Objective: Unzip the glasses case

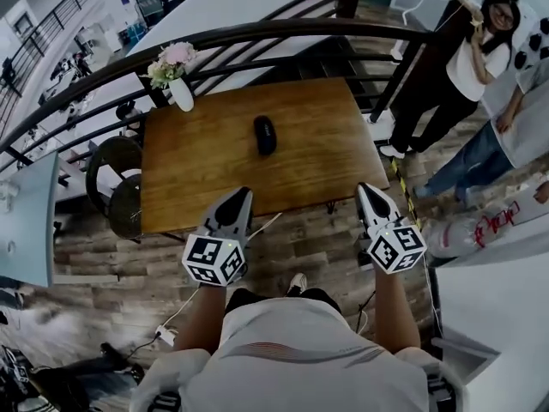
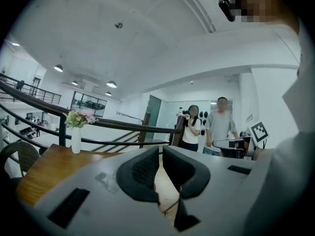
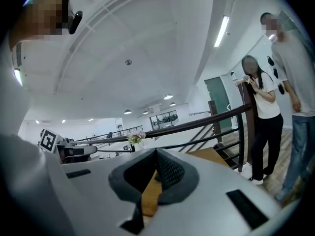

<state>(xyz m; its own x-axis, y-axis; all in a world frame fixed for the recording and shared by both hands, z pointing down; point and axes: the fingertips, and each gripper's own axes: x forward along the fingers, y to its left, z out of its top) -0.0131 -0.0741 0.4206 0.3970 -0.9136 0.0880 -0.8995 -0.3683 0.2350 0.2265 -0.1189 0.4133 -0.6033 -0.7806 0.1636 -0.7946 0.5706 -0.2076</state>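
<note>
A black glasses case (image 1: 265,134) lies on the wooden table (image 1: 197,170), a little right of its middle, toward the far side. Both grippers hover at the table's near edge, well short of the case. My left gripper (image 1: 239,195) is shut and holds nothing; in the left gripper view its pads (image 2: 147,170) meet at the tips (image 2: 161,149). My right gripper (image 1: 364,189) is shut and empty too, its tips (image 3: 155,153) together in the right gripper view. The case is hidden behind the jaws in both gripper views.
A white vase of flowers (image 1: 175,74) stands at the table's far left corner. A dark railing (image 1: 257,34) curves behind the table. Chairs (image 1: 116,183) sit at the left. Two people (image 1: 480,67) stand to the right. Cables (image 1: 171,324) lie on the floor.
</note>
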